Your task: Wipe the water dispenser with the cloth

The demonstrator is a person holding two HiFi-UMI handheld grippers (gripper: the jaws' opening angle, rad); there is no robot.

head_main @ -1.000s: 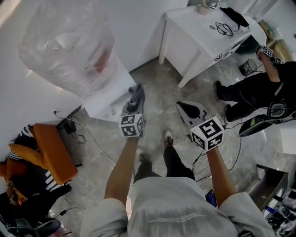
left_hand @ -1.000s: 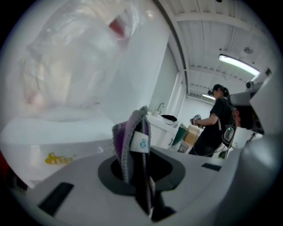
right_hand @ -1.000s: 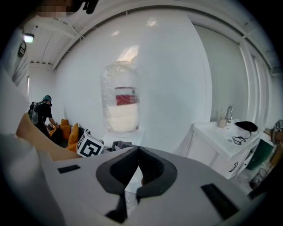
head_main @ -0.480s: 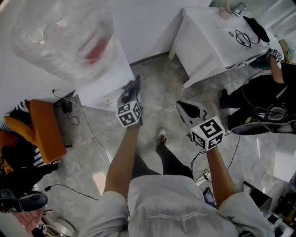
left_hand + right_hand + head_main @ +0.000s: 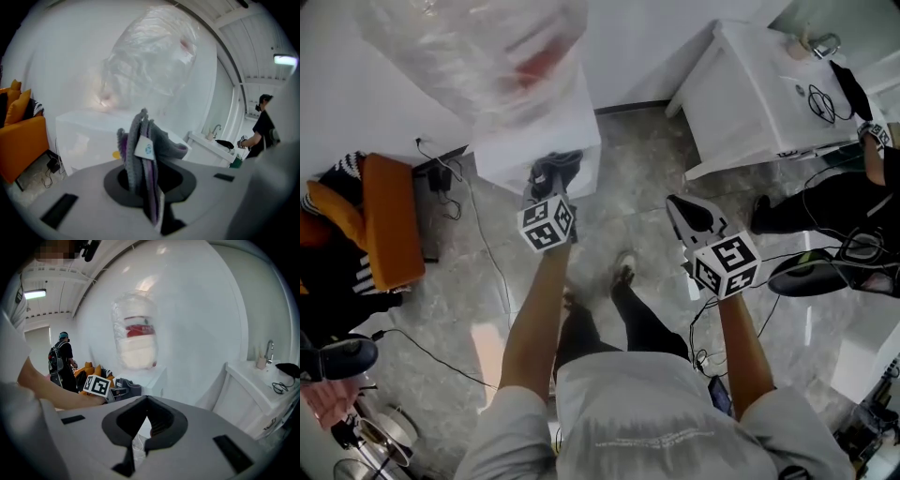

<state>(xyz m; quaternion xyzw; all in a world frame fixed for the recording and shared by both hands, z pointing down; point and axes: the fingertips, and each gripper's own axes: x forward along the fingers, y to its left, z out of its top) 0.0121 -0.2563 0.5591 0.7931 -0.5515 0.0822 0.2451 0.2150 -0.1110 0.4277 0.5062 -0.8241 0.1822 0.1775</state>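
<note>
The water dispenser is a white box (image 5: 546,137) with a big clear bottle (image 5: 478,47) on top, at the upper left of the head view. My left gripper (image 5: 553,172) is shut on a grey and purple cloth (image 5: 140,150) with a small white label. It holds the cloth up close to the dispenser's front lower edge; I cannot tell if they touch. In the left gripper view the dispenser body (image 5: 86,136) and bottle (image 5: 154,61) stand just beyond the cloth. My right gripper (image 5: 677,207) hangs over the floor to the right, shut on nothing; its view shows the bottle (image 5: 136,333).
A white table with a sink and tap (image 5: 769,84) stands at the upper right, with a seated person in black (image 5: 834,206) beside it. An orange sofa (image 5: 389,225) and floor cables (image 5: 483,253) lie to the left. Another person (image 5: 61,359) stands far off.
The dispenser has come closer and more central in the head view. My left gripper with the cloth has moved up to the dispenser's lower front. The right gripper has barely shifted.
</note>
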